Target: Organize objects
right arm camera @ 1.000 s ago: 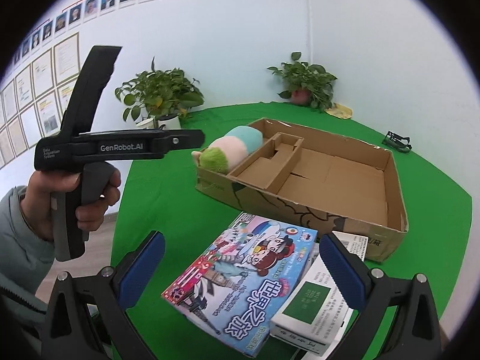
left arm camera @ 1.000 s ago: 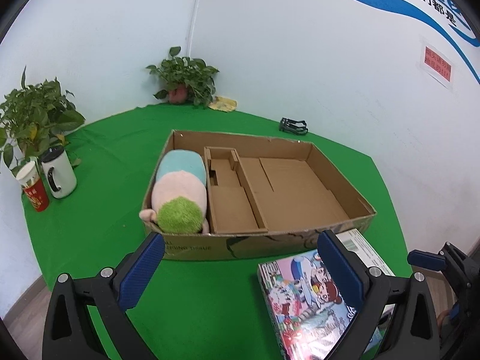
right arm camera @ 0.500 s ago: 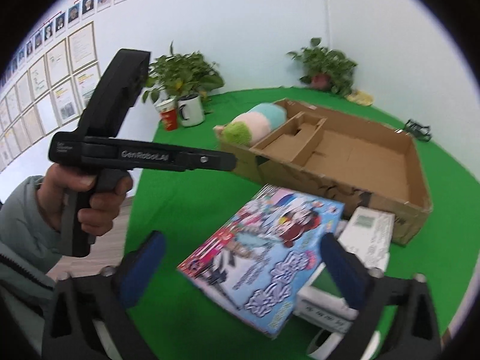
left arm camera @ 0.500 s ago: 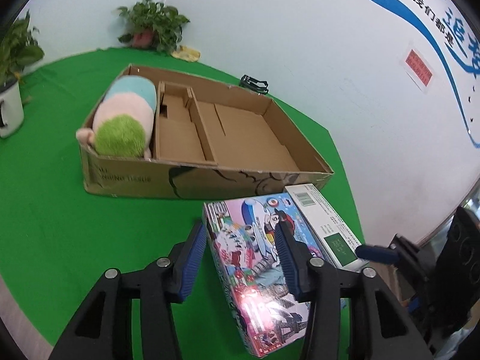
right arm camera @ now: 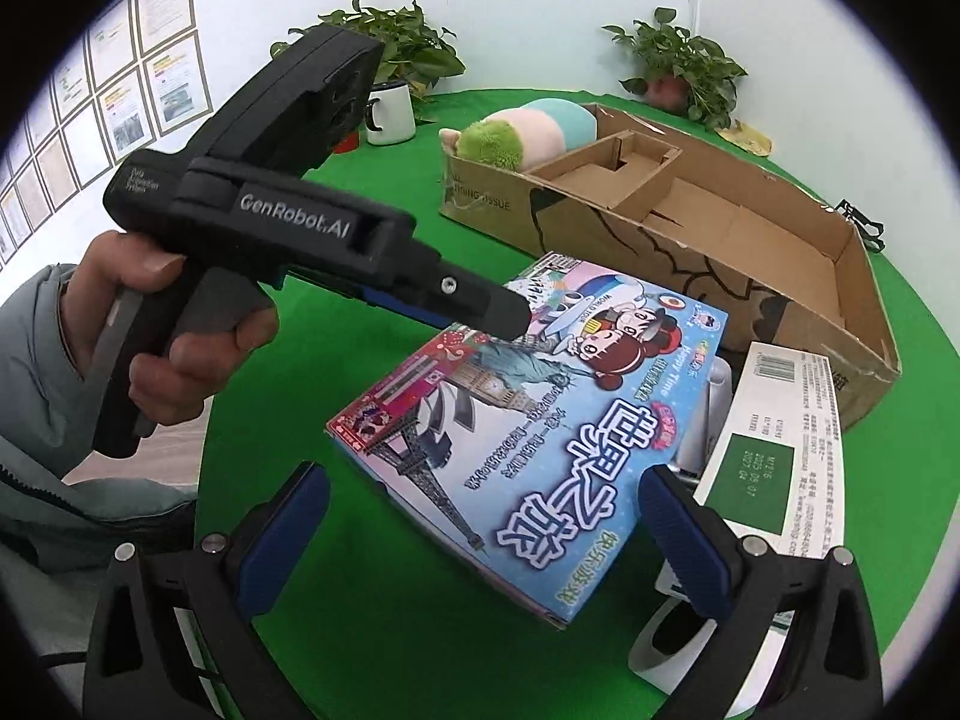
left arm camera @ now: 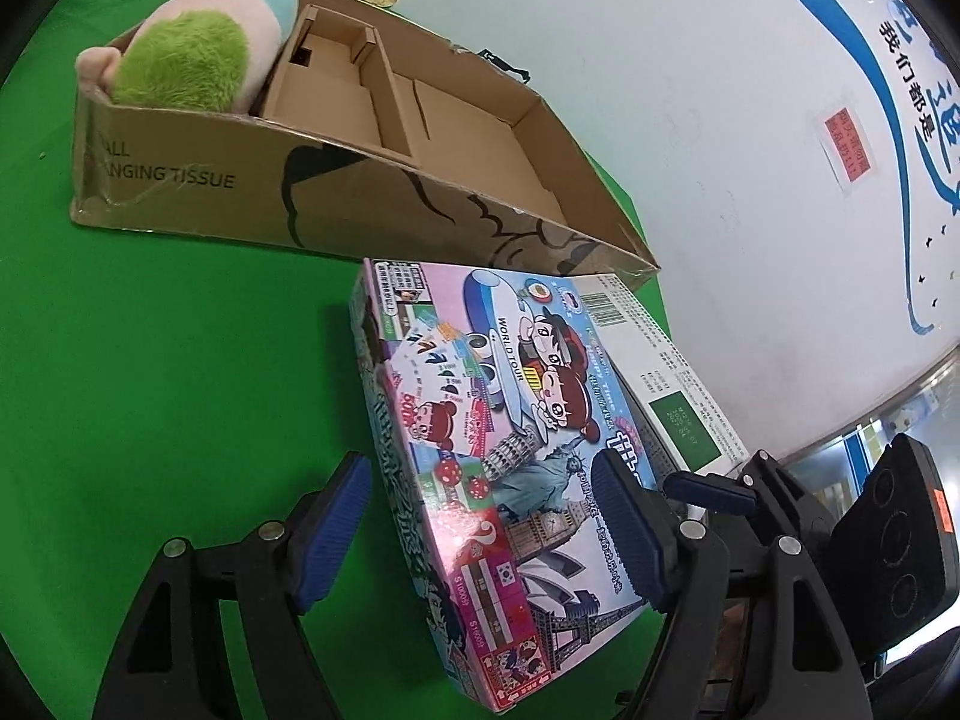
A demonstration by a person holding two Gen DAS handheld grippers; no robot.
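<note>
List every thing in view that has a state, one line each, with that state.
Left gripper: jaws opening, astride the game box's near end, not clamped.
Right gripper: open, at the game box's near corner, holding nothing.
Game box: shut, tilted, leaning on the white box.
White box: shut, lying partly under the game box.
Carton: open-topped, middle and right compartments empty.
Plush: lying in the carton's left compartment.
</note>
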